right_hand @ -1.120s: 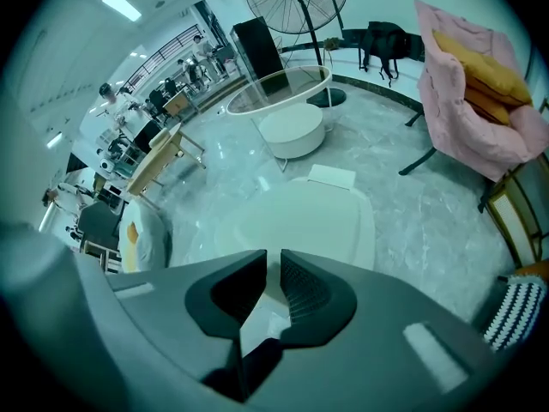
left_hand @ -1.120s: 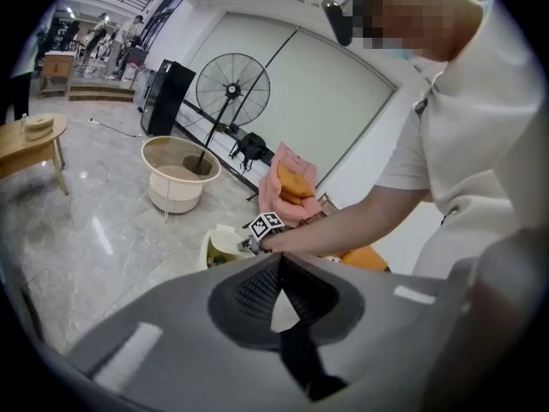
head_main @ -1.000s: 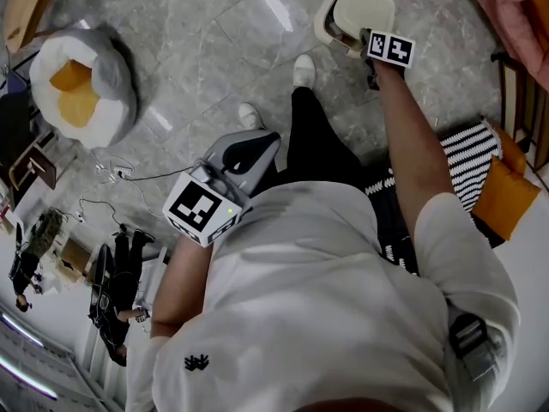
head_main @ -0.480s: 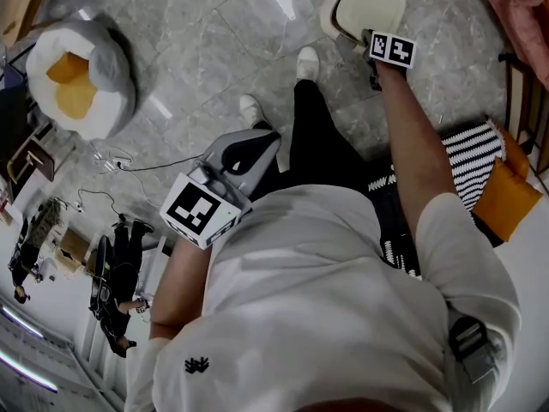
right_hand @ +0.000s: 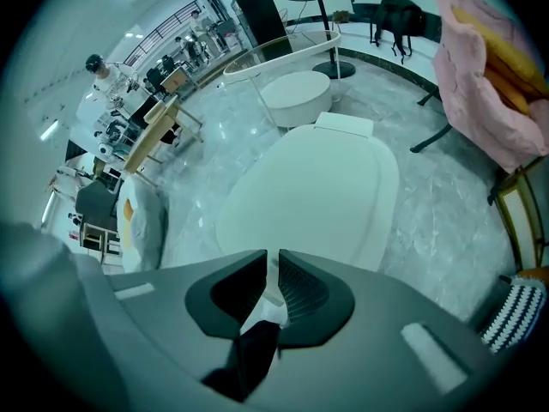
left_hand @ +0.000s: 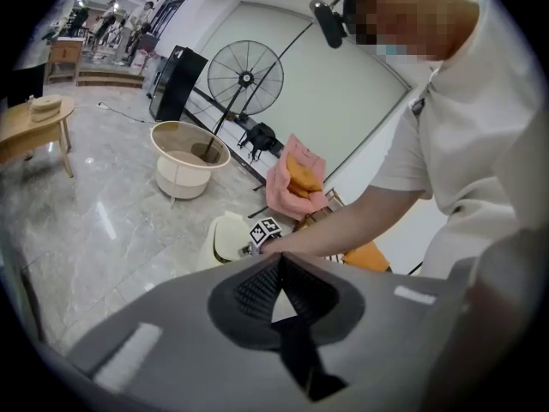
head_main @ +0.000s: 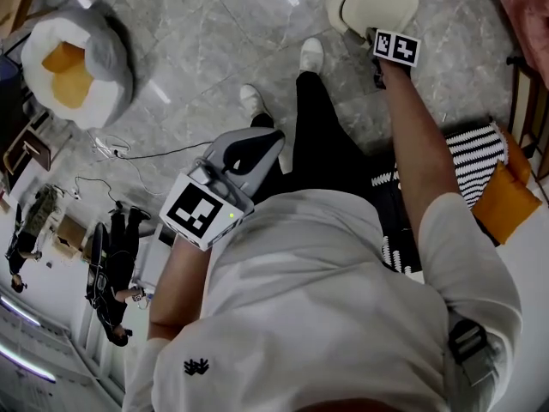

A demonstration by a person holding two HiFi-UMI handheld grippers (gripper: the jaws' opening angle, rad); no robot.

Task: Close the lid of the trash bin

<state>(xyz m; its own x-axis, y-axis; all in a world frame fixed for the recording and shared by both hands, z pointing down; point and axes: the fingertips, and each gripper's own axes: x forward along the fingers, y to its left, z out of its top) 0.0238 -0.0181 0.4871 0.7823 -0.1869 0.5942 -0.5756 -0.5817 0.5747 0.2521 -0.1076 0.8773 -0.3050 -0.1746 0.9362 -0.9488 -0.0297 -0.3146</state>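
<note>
The cream trash bin stands on the marble floor ahead of the person's feet, and its lid lies flat on top. My right gripper reaches down to the lid's near edge. In the right gripper view its jaws are pressed close, with a white strip of the lid's rim between them. My left gripper hangs by the person's waist, far from the bin; its jaws meet at the tips with nothing in them. The left gripper view also shows the bin.
A white and grey beanbag with an orange centre lies at the left, with cables near it. A striped cushion and an orange cushion sit at the right. Beyond the bin are a round white basket and a standing fan.
The lid stood slightly ajar a second ago and now lies flat on the bin, with my right gripper still at its edge. The left gripper has stayed put.
</note>
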